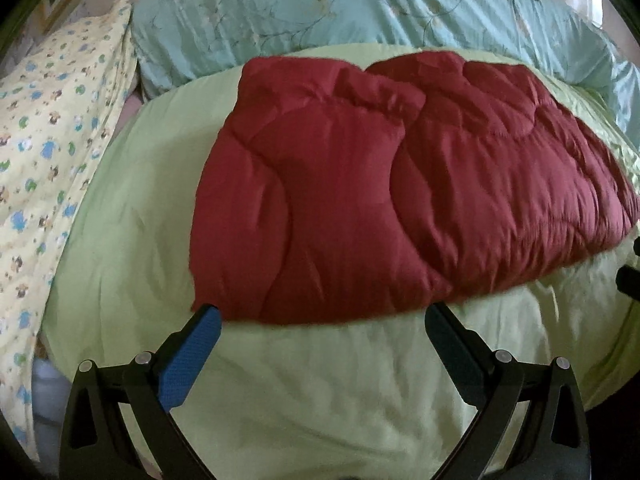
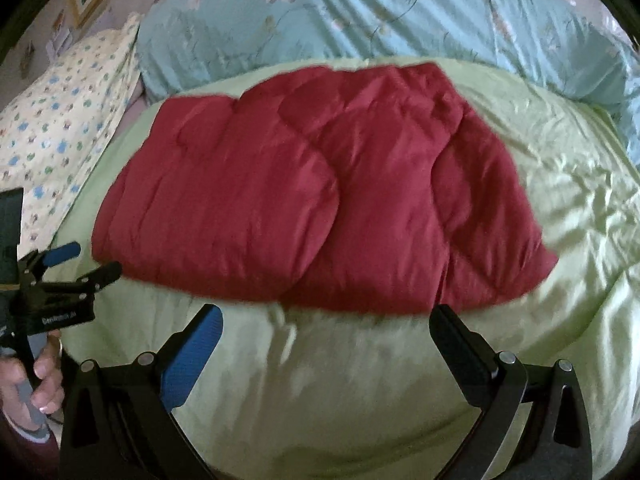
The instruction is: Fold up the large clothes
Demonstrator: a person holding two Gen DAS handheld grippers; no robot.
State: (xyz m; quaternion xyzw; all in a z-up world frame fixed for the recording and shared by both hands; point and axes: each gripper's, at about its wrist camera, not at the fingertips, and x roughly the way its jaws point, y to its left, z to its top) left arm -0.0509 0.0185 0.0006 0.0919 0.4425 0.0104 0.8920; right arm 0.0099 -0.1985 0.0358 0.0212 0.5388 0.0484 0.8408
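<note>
Your jaws stand wide apart on both the left gripper (image 1: 322,316) and the right gripper (image 2: 326,316), each empty and poised just short of the red padded jacket's (image 1: 392,184) near edge. You have that jacket lying folded on the pale green bedsheet (image 1: 320,392), with a turquoise floral quilt (image 1: 360,12) behind it.

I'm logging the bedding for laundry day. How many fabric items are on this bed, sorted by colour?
Dark red: 1, the folded padded coat
Pale green: 1, the sheet beneath it
Light blue floral: 1, the quilt behind
Yellow cartoon-print: 1, the pillow on the left
Total: 4
</note>
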